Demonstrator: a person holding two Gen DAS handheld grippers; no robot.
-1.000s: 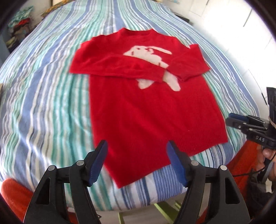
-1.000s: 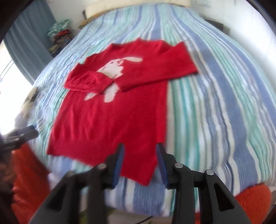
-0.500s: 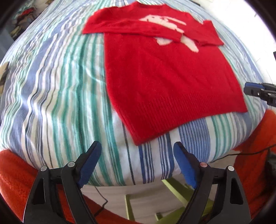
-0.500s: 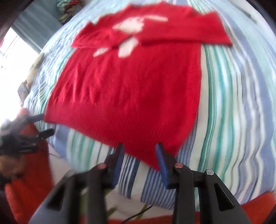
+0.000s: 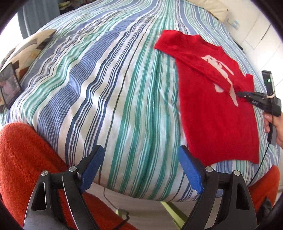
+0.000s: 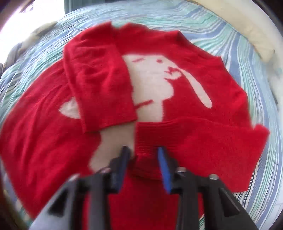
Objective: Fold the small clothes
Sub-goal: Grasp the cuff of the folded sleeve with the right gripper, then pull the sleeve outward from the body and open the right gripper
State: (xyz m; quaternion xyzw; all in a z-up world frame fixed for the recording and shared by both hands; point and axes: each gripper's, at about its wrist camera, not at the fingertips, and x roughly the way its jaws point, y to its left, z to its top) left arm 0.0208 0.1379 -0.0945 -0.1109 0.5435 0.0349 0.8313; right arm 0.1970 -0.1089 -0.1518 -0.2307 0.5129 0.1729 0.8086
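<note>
A red sweater (image 5: pixel 212 115) with a white rabbit (image 6: pixel 150 85) lies flat on the striped bed cover (image 5: pixel 106 88), both sleeves folded across its chest. My right gripper (image 6: pixel 143 152) is low over the chest. Its jaws are closing, with the ribbed cuff (image 6: pixel 146 139) of one sleeve between the blue pads, which still stand apart. The other sleeve (image 6: pixel 102 88) lies across the rabbit. In the left wrist view the right gripper (image 5: pixel 240 92) reaches in at the sweater's far side. My left gripper (image 5: pixel 140 150) is wide open at the bed's near edge, left of the hem, holding nothing.
A person's hand (image 5: pixel 277 123) grips the right tool. Orange fleece (image 5: pixel 21 150) lies at the near edge. A patterned cushion (image 5: pixel 30 46) and a dark screen (image 5: pixel 10 85) lie at the far left, and a pillow (image 5: pixel 208 7) lies at the head. A thin cable (image 5: pixel 106 194) hangs below.
The right gripper has gone from the hem up over the chest to the sleeve cuff. The left gripper has swung left, so the sweater now lies to its right.
</note>
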